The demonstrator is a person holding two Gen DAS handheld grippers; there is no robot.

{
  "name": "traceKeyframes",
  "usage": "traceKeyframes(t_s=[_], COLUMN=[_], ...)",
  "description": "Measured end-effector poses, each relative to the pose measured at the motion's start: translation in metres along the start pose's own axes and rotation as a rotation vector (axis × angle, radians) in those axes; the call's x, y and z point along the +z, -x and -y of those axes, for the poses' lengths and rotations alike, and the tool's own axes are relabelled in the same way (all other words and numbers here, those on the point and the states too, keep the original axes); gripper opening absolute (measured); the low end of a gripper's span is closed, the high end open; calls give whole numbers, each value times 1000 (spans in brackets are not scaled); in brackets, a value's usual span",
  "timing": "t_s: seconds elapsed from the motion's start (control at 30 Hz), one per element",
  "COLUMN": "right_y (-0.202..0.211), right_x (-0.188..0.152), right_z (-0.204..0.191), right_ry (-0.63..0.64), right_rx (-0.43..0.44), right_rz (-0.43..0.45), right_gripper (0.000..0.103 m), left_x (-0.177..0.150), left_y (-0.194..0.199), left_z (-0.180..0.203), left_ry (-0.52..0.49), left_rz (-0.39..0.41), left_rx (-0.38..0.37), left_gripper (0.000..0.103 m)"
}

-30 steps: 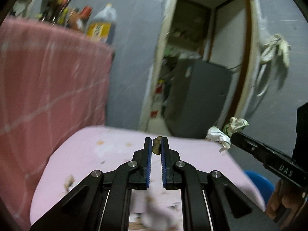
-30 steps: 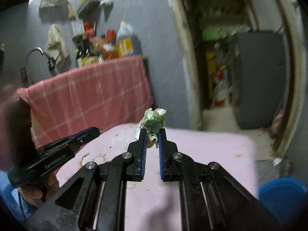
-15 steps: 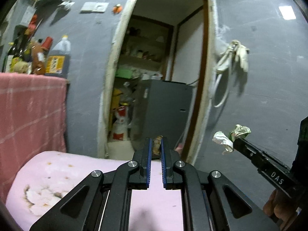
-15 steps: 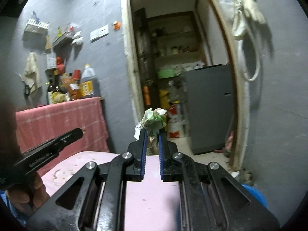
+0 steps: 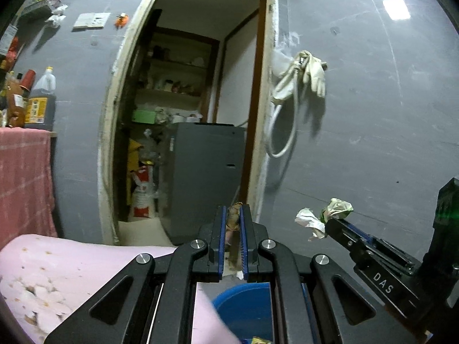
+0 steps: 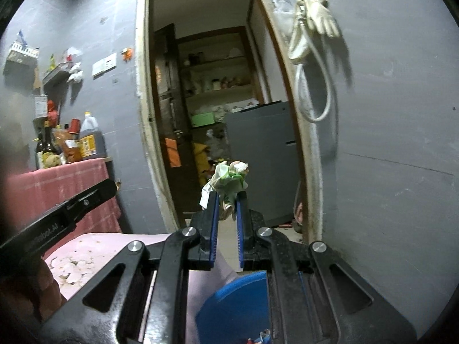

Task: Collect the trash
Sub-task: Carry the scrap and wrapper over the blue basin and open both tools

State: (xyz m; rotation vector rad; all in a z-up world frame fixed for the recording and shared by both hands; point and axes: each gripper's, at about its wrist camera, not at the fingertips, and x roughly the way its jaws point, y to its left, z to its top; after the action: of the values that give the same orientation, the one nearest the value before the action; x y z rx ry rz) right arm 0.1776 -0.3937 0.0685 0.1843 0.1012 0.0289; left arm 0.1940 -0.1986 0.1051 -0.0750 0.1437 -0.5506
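Pinching crumpled paper [image 6: 231, 178], the right hand-held gripper [image 6: 226, 205] overhangs a round blue bin [image 6: 238, 301].

Crumpled paper wad [image 6: 229, 179]; matt plastic bin [image 6: 238, 306]

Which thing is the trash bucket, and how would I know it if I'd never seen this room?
Start at the pink table by the grey wall. Look past its near edge and down toward the floor, under both grippers. There sits the blue bucket, round and bright blue; nothing else around it is that color, and a few scraps lie inside.
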Motion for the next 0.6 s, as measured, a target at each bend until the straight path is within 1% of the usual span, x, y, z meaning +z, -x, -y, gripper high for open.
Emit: traceKeyframes(t_s=[0.1, 0.27, 0.4, 0.47, 0.6], right_y=[0, -6, -17, -23, -35], right_x=[-2, -9, -19, -25, -36], right_z=[10, 24, 35, 41, 53], right_ry=[-21, -45, -78, -91, -125], right_rx=[-22, -59, -85, -95, -119], right_rz=[-12, -60, -124, -159, -230], right_gripper=[12, 12, 12, 12, 15], left_x=[-5, -16, -29, -37, -52], left_y=[-12, -33, -52, -63, -81], left_z=[10, 15, 17, 17, 14], left_ry=[-12, -3, 14, 28, 58], left_rz=[-25, -100, -185, -242, -341], left_rx=[-9, -23, -32, -41, -31], left_gripper=[7, 7, 7, 7, 7])
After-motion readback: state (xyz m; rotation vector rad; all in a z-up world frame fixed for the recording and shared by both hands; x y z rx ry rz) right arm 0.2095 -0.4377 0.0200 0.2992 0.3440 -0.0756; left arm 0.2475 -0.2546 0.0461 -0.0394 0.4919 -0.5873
